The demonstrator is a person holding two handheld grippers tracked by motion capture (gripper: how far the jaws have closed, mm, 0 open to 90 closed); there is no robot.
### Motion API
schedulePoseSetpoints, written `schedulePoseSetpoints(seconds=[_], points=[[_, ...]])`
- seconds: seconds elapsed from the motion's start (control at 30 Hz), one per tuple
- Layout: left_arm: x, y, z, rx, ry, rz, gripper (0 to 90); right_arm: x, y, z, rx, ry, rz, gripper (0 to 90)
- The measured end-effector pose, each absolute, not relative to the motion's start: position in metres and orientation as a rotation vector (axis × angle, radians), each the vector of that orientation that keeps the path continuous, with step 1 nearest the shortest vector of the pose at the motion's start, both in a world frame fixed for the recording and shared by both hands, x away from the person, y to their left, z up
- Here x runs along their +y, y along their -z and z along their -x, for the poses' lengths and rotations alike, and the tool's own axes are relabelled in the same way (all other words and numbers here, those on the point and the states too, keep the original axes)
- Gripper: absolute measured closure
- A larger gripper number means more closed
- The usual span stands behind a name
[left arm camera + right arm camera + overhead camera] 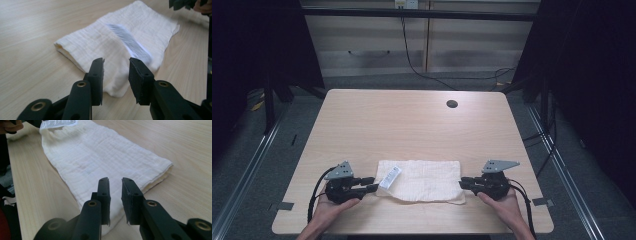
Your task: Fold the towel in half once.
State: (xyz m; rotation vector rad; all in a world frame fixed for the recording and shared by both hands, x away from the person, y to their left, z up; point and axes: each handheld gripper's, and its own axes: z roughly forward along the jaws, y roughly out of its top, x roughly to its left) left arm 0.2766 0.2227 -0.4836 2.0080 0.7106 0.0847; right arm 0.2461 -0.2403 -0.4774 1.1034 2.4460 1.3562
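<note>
A cream cloth (422, 181), folded into a long strip, lies flat near the table's front edge. A white printed label (390, 177) rests on its left end. My left gripper (373, 184) sits at that left end, jaws apart, nothing pressed between them. In the left gripper view the cloth (100, 42) and label (130, 41) lie just beyond my left gripper (116, 62). My right gripper (462, 183) sits at the cloth's right end. In the right gripper view my right gripper (115, 180) shows a narrow gap over the cloth (100, 157), and the pads grip nothing.
The wooden table (412, 125) has a round cable hole (452, 104) at the back right. Grey tape marks (284, 205) sit at the front corners. A cabinet and floor cables (412, 60) lie beyond the far edge.
</note>
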Motion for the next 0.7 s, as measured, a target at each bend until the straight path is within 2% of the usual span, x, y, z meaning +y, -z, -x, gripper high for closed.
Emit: schedulePoseSetpoints(seconds=[0.2,0.33,0.7], points=[[0.24,0.477,-0.281,0.776,-0.11,-1.907,62.5,-0.244,0.474,-0.247,2.415,-1.372,-1.127,73.2],[0.243,0.474,-0.289,0.799,-0.129,-1.9,63.0,-0.246,0.47,-0.252,2.386,-1.384,-1.146,72.1],[0.197,0.482,-0.326,0.771,-0.115,-2.017,71.2,-0.242,0.469,-0.296,2.382,-1.362,-1.203,68.7]])
